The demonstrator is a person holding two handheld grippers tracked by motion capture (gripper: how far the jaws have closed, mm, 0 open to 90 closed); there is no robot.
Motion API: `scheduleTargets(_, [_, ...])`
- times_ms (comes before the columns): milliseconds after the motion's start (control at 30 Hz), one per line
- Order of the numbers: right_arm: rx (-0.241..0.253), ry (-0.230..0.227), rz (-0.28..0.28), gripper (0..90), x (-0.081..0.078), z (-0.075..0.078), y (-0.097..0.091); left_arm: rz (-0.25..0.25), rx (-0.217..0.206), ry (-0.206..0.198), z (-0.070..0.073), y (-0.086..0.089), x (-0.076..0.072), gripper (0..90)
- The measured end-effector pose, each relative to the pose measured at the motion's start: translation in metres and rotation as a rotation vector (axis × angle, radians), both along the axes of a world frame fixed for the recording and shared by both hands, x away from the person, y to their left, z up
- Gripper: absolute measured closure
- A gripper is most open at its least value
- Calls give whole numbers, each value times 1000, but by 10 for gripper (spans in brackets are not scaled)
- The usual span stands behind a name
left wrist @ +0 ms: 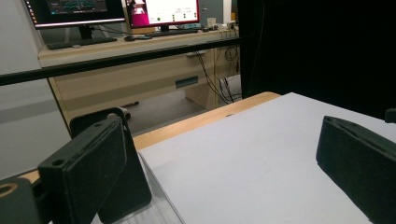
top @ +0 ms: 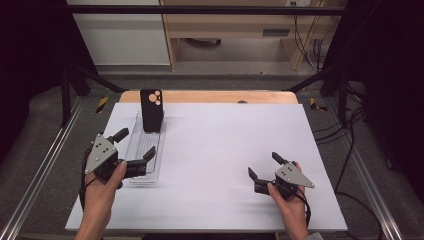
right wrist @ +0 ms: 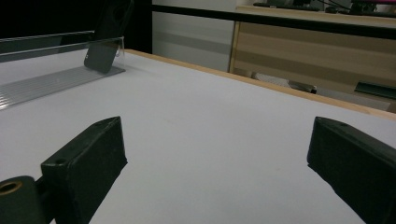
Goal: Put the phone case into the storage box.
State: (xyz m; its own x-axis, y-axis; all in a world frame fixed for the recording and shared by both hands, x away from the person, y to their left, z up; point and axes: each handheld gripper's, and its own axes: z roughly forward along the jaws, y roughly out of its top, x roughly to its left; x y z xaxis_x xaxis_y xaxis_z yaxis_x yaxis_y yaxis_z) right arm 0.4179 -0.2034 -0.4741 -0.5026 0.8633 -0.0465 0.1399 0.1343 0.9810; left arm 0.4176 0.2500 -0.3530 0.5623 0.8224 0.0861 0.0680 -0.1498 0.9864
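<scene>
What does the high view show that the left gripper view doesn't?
High view alone: both open tools, left tool and right tool, the hands holding them, and the phone case's camera cutouts above the clear tray.

Left gripper view alone: monitors on a desk behind.

Both: the phone case propped upright and the white table.

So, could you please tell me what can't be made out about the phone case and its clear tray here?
- Phone case: left gripper view, its lower left is hidden behind a finger; right gripper view, its top is cut off by the frame edge.
- Clear tray: high view, its near end is covered by the left gripper.
</scene>
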Motion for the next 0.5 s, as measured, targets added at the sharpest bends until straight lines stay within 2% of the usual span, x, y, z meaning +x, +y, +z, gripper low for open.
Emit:
scheduleTargets(133, [-3,-2,1,46,0,0,0,4,-12,-15,-3,3,-3,14])
scheduleTargets(333, [-3,-2,2,47,0,0,0,14,-25,-57,-4,11,-9,15])
scheduleTargets(500, [5,-2,0,47,-1,1,-1,29,-59,-84,-6,19,-15,16])
